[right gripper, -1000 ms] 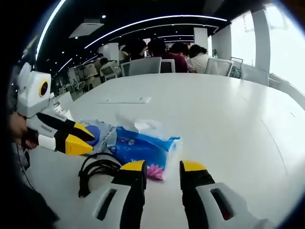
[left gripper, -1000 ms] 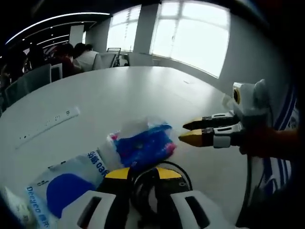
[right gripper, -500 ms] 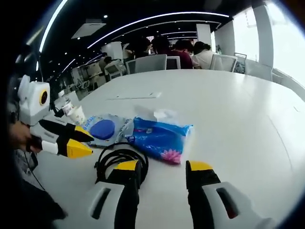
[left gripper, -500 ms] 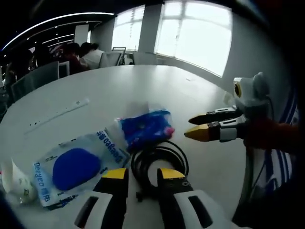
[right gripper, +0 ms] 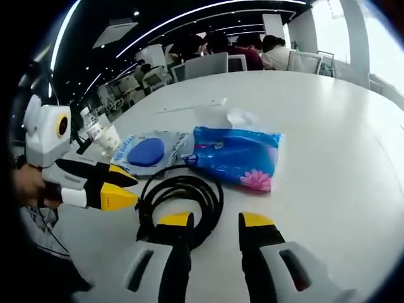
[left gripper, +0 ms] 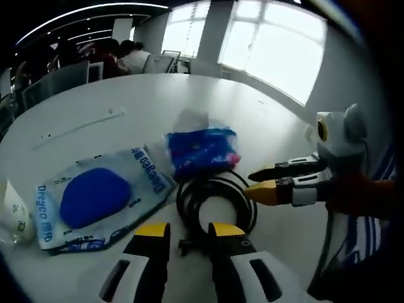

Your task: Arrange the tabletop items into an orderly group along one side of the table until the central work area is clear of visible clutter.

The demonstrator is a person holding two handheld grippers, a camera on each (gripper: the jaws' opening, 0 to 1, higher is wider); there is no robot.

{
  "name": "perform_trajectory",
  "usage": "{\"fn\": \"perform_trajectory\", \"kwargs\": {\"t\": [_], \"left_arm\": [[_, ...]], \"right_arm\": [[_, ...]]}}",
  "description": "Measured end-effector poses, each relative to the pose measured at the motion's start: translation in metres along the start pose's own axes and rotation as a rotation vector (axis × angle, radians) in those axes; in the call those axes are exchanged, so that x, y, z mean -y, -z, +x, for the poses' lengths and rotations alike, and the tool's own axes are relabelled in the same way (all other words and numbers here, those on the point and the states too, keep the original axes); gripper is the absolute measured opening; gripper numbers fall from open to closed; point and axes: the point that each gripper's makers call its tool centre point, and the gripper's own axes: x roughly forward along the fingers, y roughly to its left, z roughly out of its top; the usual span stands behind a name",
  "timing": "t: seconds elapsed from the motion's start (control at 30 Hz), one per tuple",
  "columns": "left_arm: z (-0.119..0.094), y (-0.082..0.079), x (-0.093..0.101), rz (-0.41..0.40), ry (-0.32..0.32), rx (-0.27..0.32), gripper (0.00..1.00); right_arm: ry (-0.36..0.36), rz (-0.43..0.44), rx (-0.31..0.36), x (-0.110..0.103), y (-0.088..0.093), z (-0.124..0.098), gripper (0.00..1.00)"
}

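Note:
A black coiled cable [left gripper: 214, 202] lies on the white table [left gripper: 265, 120], just ahead of my left gripper [left gripper: 189, 232]. That gripper is open, and one cable end lies between its jaws. Behind the coil sits a blue tissue pack [left gripper: 202, 150], and to its left a clear bag holding a blue pad [left gripper: 95, 199]. My right gripper [left gripper: 257, 182] comes in from the right, its tips beside the coil. In the right gripper view, my right gripper [right gripper: 214, 221] is open over the cable [right gripper: 180, 199], with the tissue pack [right gripper: 237, 154], the bag [right gripper: 148, 151] and the left gripper [right gripper: 125, 188] beyond.
A white paper cup [left gripper: 14, 211] stands at the table's edge near the bag, seen also as the cup [right gripper: 110, 136] beside a bottle [right gripper: 91, 126]. A thin white strip [left gripper: 82, 123] lies farther out. People sit on chairs [left gripper: 120, 57] at the far side.
Both grippers have drawn back from the items, so the whole coil now lies ahead of the left jaws instead of under them. The items themselves seem unmoved.

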Motion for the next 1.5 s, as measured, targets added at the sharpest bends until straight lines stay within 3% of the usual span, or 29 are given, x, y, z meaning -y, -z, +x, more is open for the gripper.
{"fn": "perform_trajectory", "kwargs": {"t": [0.2, 0.3, 0.37, 0.43, 0.57, 0.77, 0.87, 1.07, 1.5], "left_arm": [[0.008, 0.007, -0.001, -0.026, 0.001, -0.036, 0.22], [0.011, 0.011, -0.001, -0.054, 0.008, -0.043, 0.14], [0.012, 0.011, 0.007, -0.12, 0.051, -0.047, 0.09], [0.013, 0.009, 0.003, -0.1, 0.035, -0.043, 0.08], [0.015, 0.01, 0.002, -0.149, 0.05, -0.055, 0.08], [0.012, 0.009, 0.003, -0.156, 0.052, -0.06, 0.05], [0.008, 0.009, 0.004, -0.176, 0.072, -0.077, 0.03], [-0.001, 0.013, 0.009, -0.188, 0.091, -0.091, 0.02], [-0.026, 0.001, 0.022, -0.185, 0.129, -0.052, 0.01]], "right_arm": [[0.014, -0.02, -0.033, -0.003, 0.006, 0.009, 0.16], [0.026, -0.02, -0.043, -0.003, 0.009, 0.012, 0.08], [0.043, 0.005, -0.042, 0.001, 0.01, 0.015, 0.07], [0.051, 0.03, -0.046, 0.001, 0.01, 0.014, 0.06], [0.054, 0.052, -0.048, 0.001, 0.011, 0.014, 0.05], [0.061, 0.087, -0.045, 0.001, 0.01, 0.014, 0.01], [0.072, 0.129, -0.026, 0.002, 0.007, 0.01, 0.0], [0.08, 0.133, 0.002, -0.003, -0.003, 0.0, 0.0], [0.088, 0.143, 0.071, -0.013, -0.019, -0.033, 0.0]]}}
